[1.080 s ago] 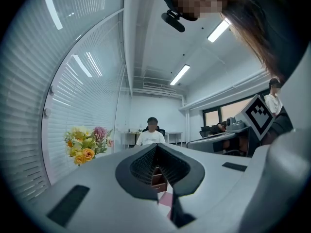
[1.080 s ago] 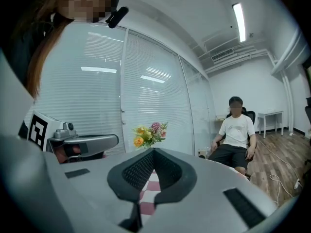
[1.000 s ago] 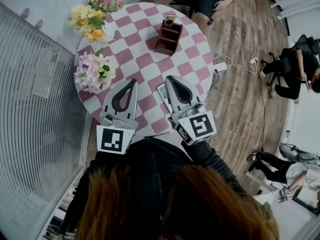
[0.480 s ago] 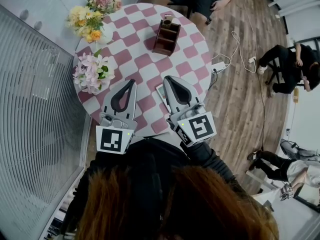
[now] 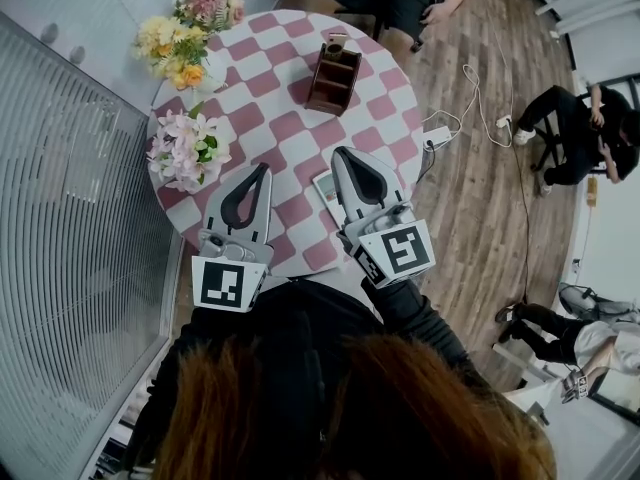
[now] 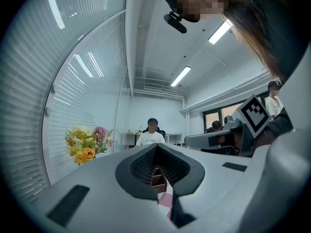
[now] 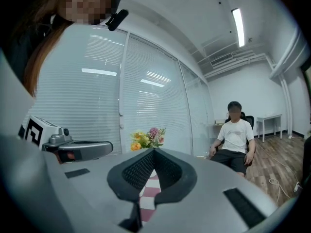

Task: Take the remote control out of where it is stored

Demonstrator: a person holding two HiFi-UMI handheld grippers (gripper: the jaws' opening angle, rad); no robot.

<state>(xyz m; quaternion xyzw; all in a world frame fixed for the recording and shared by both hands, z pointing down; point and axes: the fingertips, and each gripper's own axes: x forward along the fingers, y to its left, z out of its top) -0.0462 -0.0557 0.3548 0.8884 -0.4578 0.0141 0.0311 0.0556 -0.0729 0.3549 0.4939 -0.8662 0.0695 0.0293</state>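
head view: my left gripper (image 5: 262,169) and right gripper (image 5: 340,155) hover over the near side of the checked table (image 5: 290,118). both are clenched on nothing, as the brown holder (image 5: 334,76) sits well apart at the far side. the remote control (image 5: 339,39) seems to stand in its far slot.
left gripper view: tips meet, aimed at the holder.
right gripper view: tips meet, empty.

I hold my left gripper (image 5: 262,171) left of centre in the head view and my right gripper (image 5: 341,155) just right of centre. They are side by side, pointing toward the top of the frame with their tips leaning slightly toward each other. Each one's jaws are closed tip to tip, gripping nothing. My dark sleeve (image 5: 425,320) trails from the right one toward the lower right.
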